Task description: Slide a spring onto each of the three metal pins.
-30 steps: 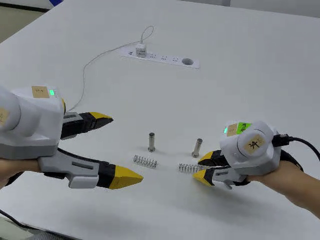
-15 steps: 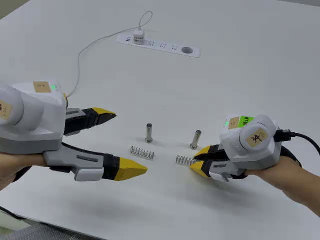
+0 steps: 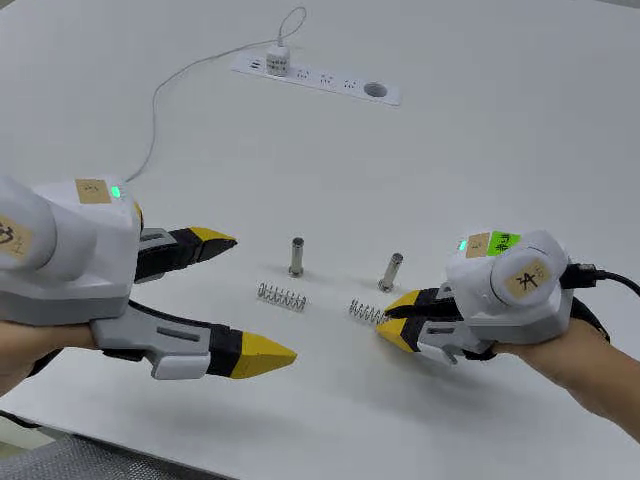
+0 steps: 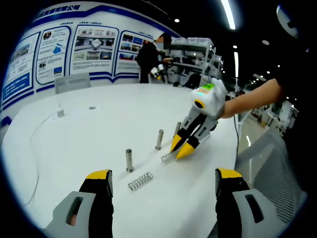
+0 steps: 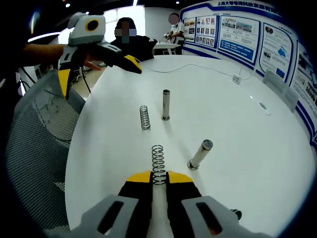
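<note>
Two metal pins stand upright on the white table, one [image 3: 297,256] on the left and one [image 3: 391,271] tilted on the right. A loose spring [image 3: 281,296] lies in front of the left pin. My right gripper [image 3: 392,319] is shut on the end of a second spring [image 3: 366,312], which lies low over the table and points toward the left pin. In the right gripper view that spring [image 5: 158,163] sticks out from between the yellow tips [image 5: 158,177]. My left gripper [image 3: 255,297] is open and holds nothing, near the loose spring [image 4: 140,180]. A third pin-like post [image 4: 177,130] shows beside the right gripper [image 4: 179,148].
A white power strip [image 3: 320,78] with a plugged-in adapter and cable lies at the far side of the table. A mesh chair [image 5: 37,148] stands by the table edge. People stand in the background by wall posters.
The head camera has shifted, so the whole scene sits higher. The right gripper keeps its hold on the spring and has edged slightly left. The left gripper stays open.
</note>
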`<action>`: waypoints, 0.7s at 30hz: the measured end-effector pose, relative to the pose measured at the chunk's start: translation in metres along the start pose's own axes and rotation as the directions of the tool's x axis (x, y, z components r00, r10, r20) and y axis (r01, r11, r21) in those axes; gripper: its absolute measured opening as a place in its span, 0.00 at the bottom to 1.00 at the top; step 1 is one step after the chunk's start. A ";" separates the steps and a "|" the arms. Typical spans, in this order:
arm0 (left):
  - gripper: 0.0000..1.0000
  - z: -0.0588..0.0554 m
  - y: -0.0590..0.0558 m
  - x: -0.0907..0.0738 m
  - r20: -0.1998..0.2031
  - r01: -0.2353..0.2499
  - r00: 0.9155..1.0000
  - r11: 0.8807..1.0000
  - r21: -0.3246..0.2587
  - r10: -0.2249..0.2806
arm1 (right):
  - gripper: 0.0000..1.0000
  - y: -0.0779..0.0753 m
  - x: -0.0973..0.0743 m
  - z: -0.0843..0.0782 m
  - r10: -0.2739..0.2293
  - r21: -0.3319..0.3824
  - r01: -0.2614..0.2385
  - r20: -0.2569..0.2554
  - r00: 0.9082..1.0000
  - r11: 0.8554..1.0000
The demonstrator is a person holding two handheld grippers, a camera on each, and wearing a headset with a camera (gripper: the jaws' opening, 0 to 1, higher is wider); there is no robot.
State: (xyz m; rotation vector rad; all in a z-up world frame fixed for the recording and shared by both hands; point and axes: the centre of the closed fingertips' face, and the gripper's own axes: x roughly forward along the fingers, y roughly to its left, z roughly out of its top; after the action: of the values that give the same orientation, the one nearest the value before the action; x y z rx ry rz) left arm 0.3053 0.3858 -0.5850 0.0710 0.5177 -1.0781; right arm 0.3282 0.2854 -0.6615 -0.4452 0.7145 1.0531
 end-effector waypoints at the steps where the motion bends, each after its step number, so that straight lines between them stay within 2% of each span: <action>1: 0.87 0.000 -0.001 0.001 0.002 0.001 1.000 1.000 -0.001 -0.001 | 0.10 0.000 -0.001 0.001 -0.003 0.002 0.003 0.003 1.000 1.000; 3: 0.85 0.000 -0.005 0.002 0.010 -0.001 1.000 1.000 0.004 0.001 | 0.10 0.001 -0.005 0.002 -0.004 0.006 0.004 0.008 1.000 1.000; 4: 0.84 0.004 -0.005 0.003 0.030 -0.015 0.999 1.000 0.012 0.014 | 0.10 0.002 -0.007 0.002 -0.005 0.007 0.005 0.010 1.000 1.000; 5: 0.83 0.008 -0.009 0.004 0.062 -0.015 0.998 1.000 0.010 0.014 | 0.11 0.003 -0.010 0.004 -0.007 0.008 0.007 0.017 1.000 1.000; 6: 0.82 0.010 -0.014 0.004 0.075 -0.006 0.997 1.000 0.005 0.005 | 0.11 0.005 -0.013 0.004 -0.005 0.008 0.004 0.021 1.000 1.000; 9: 0.83 0.008 -0.023 0.007 0.079 0.002 0.997 1.000 0.006 -0.003 | 0.11 0.010 -0.020 0.006 -0.005 0.005 0.005 0.033 0.999 1.000; 11: 0.82 0.004 -0.027 0.009 0.063 -0.003 0.998 1.000 0.027 0.001 | 0.11 0.016 -0.026 0.008 0.004 -0.004 -0.004 0.041 0.999 1.000; 16: 0.78 0.007 -0.037 0.008 0.098 0.013 0.995 1.000 0.027 -0.016 | 0.10 0.037 -0.040 0.022 0.056 -0.072 -0.051 0.070 0.996 0.996; 21: 0.74 0.007 -0.044 0.007 0.112 0.013 0.994 0.999 0.039 -0.017 | 0.10 0.057 -0.051 0.038 0.104 -0.165 -0.087 0.098 0.990 0.982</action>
State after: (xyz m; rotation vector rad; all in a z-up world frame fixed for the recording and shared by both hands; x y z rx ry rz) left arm 0.2727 0.3565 -0.5730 0.0403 0.3969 -1.1005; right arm 0.2737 0.3033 -0.5980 -0.4934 0.5632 1.2214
